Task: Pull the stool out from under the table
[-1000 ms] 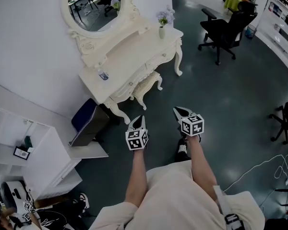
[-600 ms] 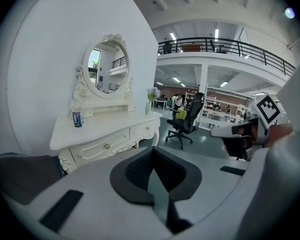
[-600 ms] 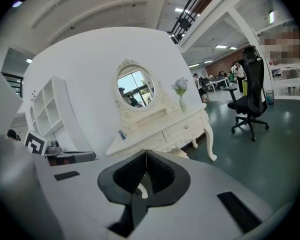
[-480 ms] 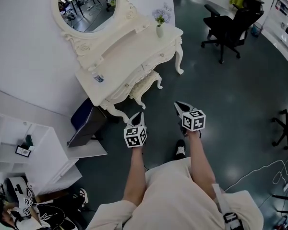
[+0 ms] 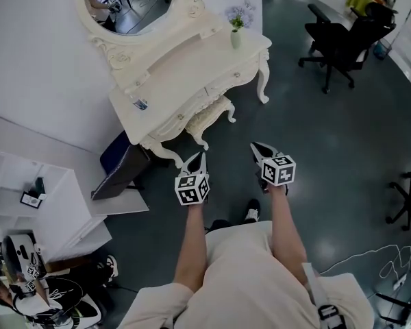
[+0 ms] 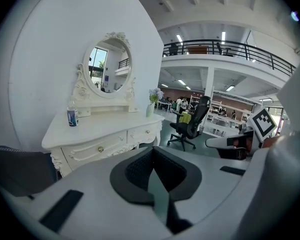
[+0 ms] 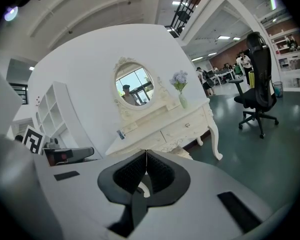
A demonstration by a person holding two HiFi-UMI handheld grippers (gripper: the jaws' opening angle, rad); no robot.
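Observation:
A white carved stool (image 5: 209, 115) stands tucked under the white dressing table (image 5: 185, 70), only its front edge and legs showing in the head view. My left gripper (image 5: 200, 155) is shut and empty, with its tip just short of the table's front leg. My right gripper (image 5: 256, 146) is also shut and empty, over the dark floor to the right of the stool. In the left gripper view the shut left gripper (image 6: 152, 150) points at the table's drawers (image 6: 102, 145). In the right gripper view the stool's top (image 7: 182, 152) peeks over the shut right gripper (image 7: 146, 152).
A dark padded case (image 5: 120, 166) leans beside the table's left leg, next to a white shelf unit (image 5: 55, 211). A vase of flowers (image 5: 236, 36) and a small bottle (image 5: 138, 103) stand on the table. A black office chair (image 5: 335, 40) is at the far right; a cable (image 5: 370, 256) lies on the floor.
Both grippers, still shut, have moved forward towards the table and stool. The left one's tip now lies close to the table's front leg.

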